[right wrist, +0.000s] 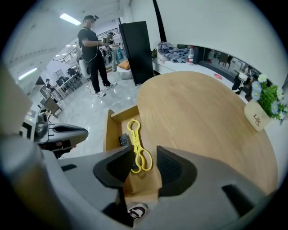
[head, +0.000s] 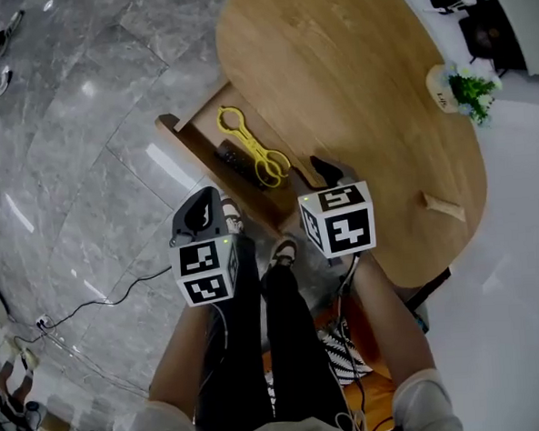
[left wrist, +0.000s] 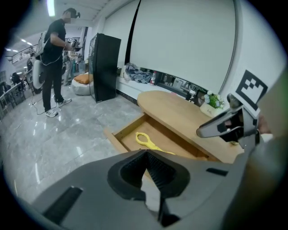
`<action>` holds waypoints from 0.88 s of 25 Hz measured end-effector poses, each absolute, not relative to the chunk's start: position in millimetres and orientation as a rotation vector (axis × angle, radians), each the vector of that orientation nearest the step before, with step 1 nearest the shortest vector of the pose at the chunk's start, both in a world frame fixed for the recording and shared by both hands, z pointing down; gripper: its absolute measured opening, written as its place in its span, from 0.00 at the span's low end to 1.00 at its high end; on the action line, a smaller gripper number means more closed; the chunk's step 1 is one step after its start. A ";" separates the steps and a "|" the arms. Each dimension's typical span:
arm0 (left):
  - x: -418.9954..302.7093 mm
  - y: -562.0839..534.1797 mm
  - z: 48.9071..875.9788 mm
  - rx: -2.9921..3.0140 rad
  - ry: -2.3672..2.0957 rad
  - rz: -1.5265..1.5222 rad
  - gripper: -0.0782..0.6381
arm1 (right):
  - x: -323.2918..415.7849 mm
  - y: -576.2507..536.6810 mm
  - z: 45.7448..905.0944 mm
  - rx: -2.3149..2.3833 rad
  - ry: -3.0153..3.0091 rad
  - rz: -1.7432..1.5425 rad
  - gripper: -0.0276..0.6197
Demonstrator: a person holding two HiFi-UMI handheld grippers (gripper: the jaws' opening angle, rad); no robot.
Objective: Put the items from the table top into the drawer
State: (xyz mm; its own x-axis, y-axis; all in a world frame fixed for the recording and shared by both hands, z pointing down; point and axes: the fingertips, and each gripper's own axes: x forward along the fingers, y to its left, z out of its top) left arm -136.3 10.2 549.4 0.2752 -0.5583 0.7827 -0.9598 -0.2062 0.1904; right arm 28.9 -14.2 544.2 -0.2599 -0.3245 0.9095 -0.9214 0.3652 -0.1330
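The round, light wooden table fills the upper right of your head view. Its shallow wooden drawer stands pulled out to the left over the grey marble floor.

Your right gripper hangs above the table's edge, just where the drawer meets it, and points steeply down. Its jaws stand apart with nothing between the pads. In the right gripper view, the gap between them frames the near end of the drawer below.

Your left gripper sits beside the drawer's near corner, on the floor side. Its jaws are together, tip against tip, and hold nothing.

The yellow plastic scissor-style tongs lie flat in the drawer. Their looped handles point towards your right gripper and show through its open jaws, lower than the pads and clear of them. From the left gripper they lie further off, ahead of the closed tips.

A small black remote control lies in the drawer too, just beside the tongs on the side nearer the drawer front.

A little white pot of green plant stands on the table's far right edge, well apart from both grippers.
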 end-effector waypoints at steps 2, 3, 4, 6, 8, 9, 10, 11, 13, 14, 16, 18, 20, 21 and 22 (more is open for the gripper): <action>-117.4 7.5 545.1 1.909 -1.335 0.769 0.12 | 51.2 -5.9 539.2 1.137 -1.758 0.900 0.28; -107.4 6.2 543.4 1.930 -1.318 0.775 0.12 | 63.1 -1.3 537.4 1.159 -1.746 0.909 0.28; -96.9 5.0 541.9 1.950 -1.301 0.782 0.12 | 75.7 3.7 535.8 1.182 -1.732 0.921 0.28; -75.3 4.0 540.1 1.990 -1.266 0.794 0.12 | 102.6 15.7 533.0 1.234 -1.699 0.947 0.28; -54.5 6.2 539.6 2.022 -1.232 0.808 0.12 | 130.6 29.8 530.0 1.276 -1.664 0.964 0.28; -44.5 8.7 539.8 2.034 -1.214 0.815 0.12 | 144.7 37.8 528.6 1.289 -1.646 0.967 0.28; -34.5 11.9 540.2 2.046 -1.196 0.823 0.12 | 159.2 46.7 527.2 1.296 -1.626 0.968 0.28; -24.5 15.6 540.7 2.059 -1.175 0.832 0.12 | 174.0 56.2 526.0 1.299 -1.606 0.968 0.28; -4.6 22.7 541.2 2.087 -1.132 0.849 0.12 | 204.3 75.4 523.0 1.308 -1.561 0.976 0.28; 5.2 26.1 541.3 2.101 -1.111 0.856 0.12 | 219.7 84.5 521.2 1.316 -1.538 0.984 0.28; 23.8 33.6 541.9 2.118 -1.075 0.865 0.12 | 249.9 100.1 517.1 1.338 -1.493 0.991 0.28; 41.0 41.4 542.2 2.131 -1.043 0.873 0.12 | 278.2 112.1 513.9 1.361 -1.453 0.985 0.28; 56.2 47.8 540.8 2.150 -1.014 0.887 0.12 | 302.9 121.9 512.3 1.383 -1.419 0.985 0.28; 63.5 50.5 540.0 2.163 -0.999 0.895 0.12 | 313.6 126.6 511.7 1.392 -1.406 0.990 0.28; 70.7 52.7 539.4 2.175 -0.986 0.904 0.12 | 323.5 131.2 511.0 1.397 -1.395 0.994 0.28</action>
